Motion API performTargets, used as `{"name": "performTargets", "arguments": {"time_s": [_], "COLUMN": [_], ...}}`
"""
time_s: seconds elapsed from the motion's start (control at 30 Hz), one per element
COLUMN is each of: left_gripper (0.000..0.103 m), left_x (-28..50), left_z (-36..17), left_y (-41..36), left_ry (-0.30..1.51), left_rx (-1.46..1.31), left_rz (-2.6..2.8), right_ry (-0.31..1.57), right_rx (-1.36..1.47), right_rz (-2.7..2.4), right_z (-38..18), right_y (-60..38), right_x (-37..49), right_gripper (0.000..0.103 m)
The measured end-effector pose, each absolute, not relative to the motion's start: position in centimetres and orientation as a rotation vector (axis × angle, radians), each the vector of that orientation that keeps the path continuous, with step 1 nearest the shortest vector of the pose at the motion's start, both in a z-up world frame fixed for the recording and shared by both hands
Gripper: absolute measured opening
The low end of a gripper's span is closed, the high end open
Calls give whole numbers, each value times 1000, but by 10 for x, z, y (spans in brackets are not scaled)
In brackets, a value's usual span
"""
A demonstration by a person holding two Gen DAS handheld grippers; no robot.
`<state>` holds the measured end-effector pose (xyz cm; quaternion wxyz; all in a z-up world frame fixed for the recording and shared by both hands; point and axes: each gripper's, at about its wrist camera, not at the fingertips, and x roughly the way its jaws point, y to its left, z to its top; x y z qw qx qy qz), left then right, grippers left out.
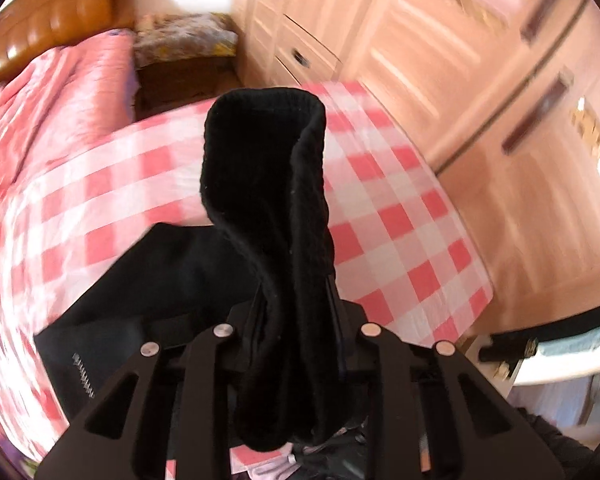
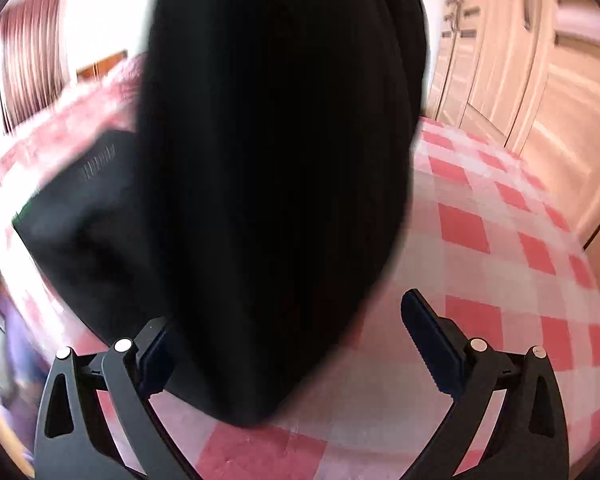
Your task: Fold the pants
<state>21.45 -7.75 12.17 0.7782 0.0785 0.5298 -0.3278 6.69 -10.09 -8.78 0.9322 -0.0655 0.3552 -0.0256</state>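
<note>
**Pants lifted by left hand-held gripper, right one wide apart**

Left hand-held gripper (image 1: 296, 312) clamped on a bunched, ribbed band of the black pants (image 1: 268, 200), fabric standing up between the jaws and looping over in front of the lens. Rest of the pants trailing down to the left onto the red-and-white checked cloth (image 1: 400, 216), a small stitched mark visible near a lower edge.

Right hand-held gripper (image 2: 292, 344) with jaws spread wide, gripping nothing. Hanging black fabric (image 2: 276, 160) filling the middle of the right wrist view, its lower tip dipping between the spread fingers (image 2: 432, 344); contact with the left pad unclear through blur. Flatter part of the pants lying on the checked cloth to the left.

Pink quilt (image 1: 60, 92) beyond the cloth, pale wooden wardrobe (image 1: 480, 80) on the right
</note>
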Motion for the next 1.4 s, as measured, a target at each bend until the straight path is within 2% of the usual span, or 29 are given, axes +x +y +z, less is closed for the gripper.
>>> {"name": "performTargets", "arguments": {"time_s": [0.13,0.23,0.37,0.47,0.53,0.6,0.87,1.03,1.17,1.27,1.3,1.33,1.37,1.4], "left_gripper": [24,24,24,24,24,24,24,24,31,41,49,62,92,97], "left_x": [209,202,195,197,200,199,200,200,189,177,173,167,160,149], "left_z": [129,105,45,-31,-61,-65,2,-44,-71,-66,-62,-55,-46,-33], "left_y": [22,108,208,267,281,287,273,285,308,308,308,310,313,318], "left_ry": [1091,1086,1078,1153,1167,1121,1023,1100,1034,969,955,943,926,870], "left_rx": [6,-149,-335,-518,-590,-635,-489,-515,-672,-639,-635,-617,-567,-511], "left_rz": [-663,-618,-553,-478,-497,-534,-549,-457,-502,-477,-449,-387,-256,-118], "right_ry": [685,629,649,684,689,692,683,721,723,691,680,660,644,613], "right_rx": [-128,-190,-238,-270,-263,-268,-277,-266,-266,-221,-183,-134,-102,-36], "right_rz": [-58,-68,-5,1,3,1,15,77,136,258,351,436,474,533], "right_z": [-79,-68,-75,-84,-85,-84,-79,-86,-82,-69,-62,-55,-50,-43], "right_y": [-102,-83,-58,-52,-53,-53,-48,-48,-48,-57,-64,-72,-77,-88], "right_x": [57,50,55,58,58,57,51,54,48,35,28,21,17,12], "right_gripper": [97,97,98,98,98,98,98,98,98,98,98,98,98,98]}}
